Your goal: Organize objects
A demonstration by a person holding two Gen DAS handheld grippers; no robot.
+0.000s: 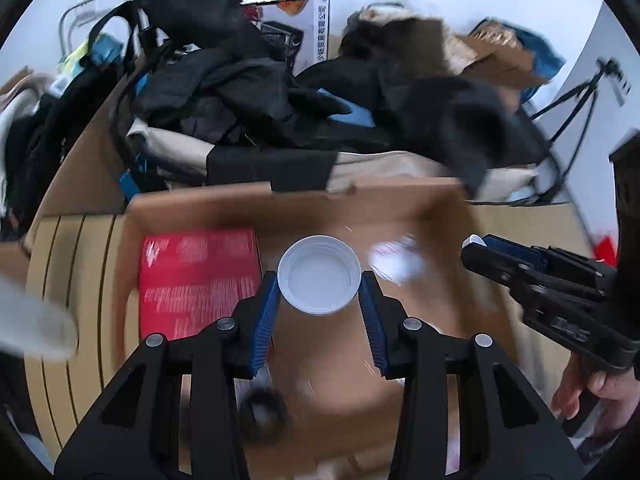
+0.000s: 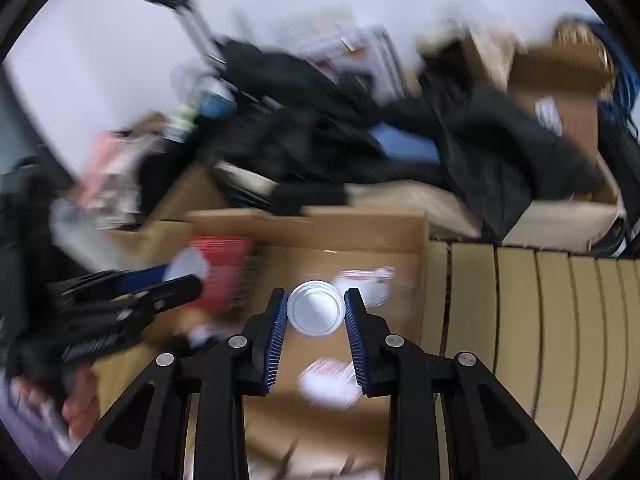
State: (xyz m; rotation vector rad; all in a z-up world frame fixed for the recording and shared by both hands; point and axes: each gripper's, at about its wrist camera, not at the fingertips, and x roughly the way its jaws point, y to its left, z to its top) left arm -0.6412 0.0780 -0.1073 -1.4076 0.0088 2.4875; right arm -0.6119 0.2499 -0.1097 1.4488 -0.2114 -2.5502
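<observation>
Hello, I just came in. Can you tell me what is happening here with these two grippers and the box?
A person holds a gripper in each hand above an open cardboard box. The left gripper is clamped on a white plastic cup, seen from its open top. The right gripper is clamped on a clear round lid or cup; blur hides which. A red box already lies inside the cardboard box. Neither held item has been put down yet.

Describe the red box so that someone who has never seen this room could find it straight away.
Start at the big open cardboard box in front of the pile of dark clothes. The red box lies flat inside it at the left side. It is the only red, printed thing there; the scraps beside it are white.
</observation>
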